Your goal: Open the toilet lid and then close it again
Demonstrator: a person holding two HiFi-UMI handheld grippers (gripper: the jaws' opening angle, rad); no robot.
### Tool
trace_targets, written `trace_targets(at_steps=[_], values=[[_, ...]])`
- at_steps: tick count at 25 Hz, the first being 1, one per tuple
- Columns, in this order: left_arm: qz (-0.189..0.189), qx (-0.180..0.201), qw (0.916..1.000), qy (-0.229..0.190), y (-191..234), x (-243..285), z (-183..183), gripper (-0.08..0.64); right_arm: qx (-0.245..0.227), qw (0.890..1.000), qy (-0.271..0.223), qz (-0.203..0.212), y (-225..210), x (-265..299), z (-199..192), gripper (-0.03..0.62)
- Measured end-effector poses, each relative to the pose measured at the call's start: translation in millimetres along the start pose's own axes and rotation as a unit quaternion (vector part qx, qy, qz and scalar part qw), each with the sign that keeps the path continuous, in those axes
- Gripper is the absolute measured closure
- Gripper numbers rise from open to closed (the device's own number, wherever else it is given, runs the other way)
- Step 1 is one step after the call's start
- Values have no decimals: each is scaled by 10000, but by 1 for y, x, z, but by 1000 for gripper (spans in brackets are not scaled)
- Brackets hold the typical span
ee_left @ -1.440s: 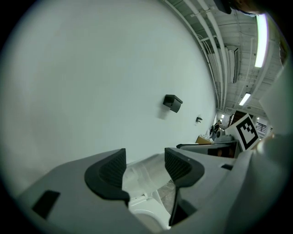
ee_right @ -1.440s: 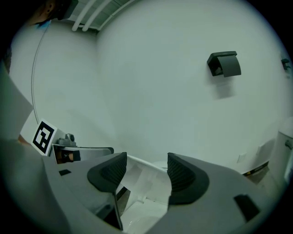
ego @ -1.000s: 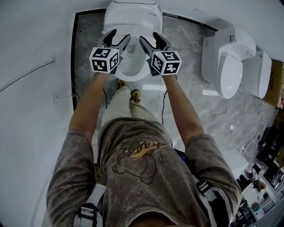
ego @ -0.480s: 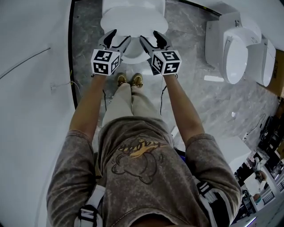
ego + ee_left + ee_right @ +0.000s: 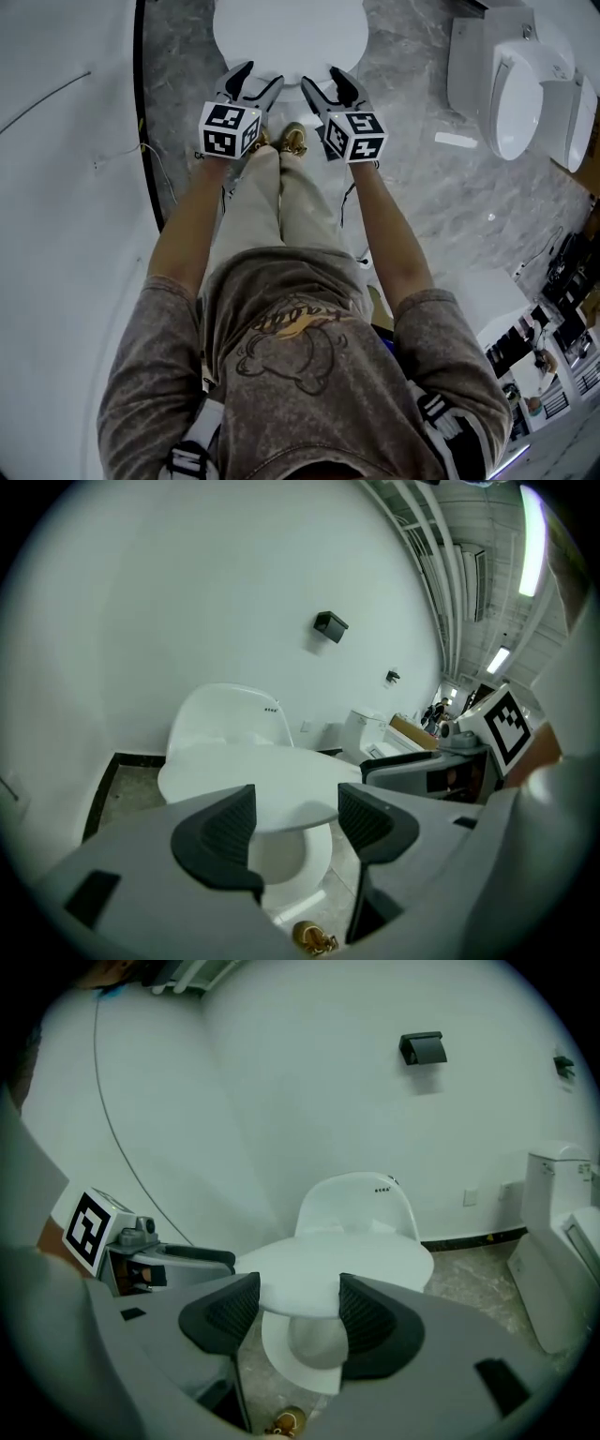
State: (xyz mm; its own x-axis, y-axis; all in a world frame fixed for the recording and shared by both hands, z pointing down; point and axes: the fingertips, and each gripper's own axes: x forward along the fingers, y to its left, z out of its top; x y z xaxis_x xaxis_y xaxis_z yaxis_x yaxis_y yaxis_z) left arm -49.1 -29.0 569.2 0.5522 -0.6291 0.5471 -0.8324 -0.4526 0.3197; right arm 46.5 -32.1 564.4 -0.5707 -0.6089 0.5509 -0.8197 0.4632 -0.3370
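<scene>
At toilet lid [image 5: 289, 33]: left hand-held gripper [image 5: 261, 77], right hand-held gripper [image 5: 321, 78] spread (empty).

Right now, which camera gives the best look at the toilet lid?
The right gripper view: the toilet lid shows across its full width, raised off the bowl. The left gripper view shows it similarly, more from one side. The head view cuts off its far part.

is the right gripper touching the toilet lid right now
Cannot tell. In the right gripper view the open right gripper overlaps the front edge of the toilet lid, and the head view shows neither gap nor contact.
</scene>
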Motion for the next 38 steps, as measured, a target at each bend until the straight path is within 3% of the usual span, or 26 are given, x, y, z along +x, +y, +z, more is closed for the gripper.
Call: trace_targets(at_steps=[11,24,31,33,38], values=[[91,-141,9982,577,14,32,-113,290,138,9986,504,-100,-15,32,-112,312],[207,-262,9955,886,37,75,-191,291,346,9961,790,-171,-41,75,-192,325],[204,-271,9955,890,42,77,-195,301,419,9954,835,-227,-46,81,-199,347],[154,-317,9949,941,42,74,-188,301,454,9948,884,-242,-47,77,-192,386],[183,-315,9972,653,32,48,-123,301,525,9966,559,-317,-45,46,-132,391]])
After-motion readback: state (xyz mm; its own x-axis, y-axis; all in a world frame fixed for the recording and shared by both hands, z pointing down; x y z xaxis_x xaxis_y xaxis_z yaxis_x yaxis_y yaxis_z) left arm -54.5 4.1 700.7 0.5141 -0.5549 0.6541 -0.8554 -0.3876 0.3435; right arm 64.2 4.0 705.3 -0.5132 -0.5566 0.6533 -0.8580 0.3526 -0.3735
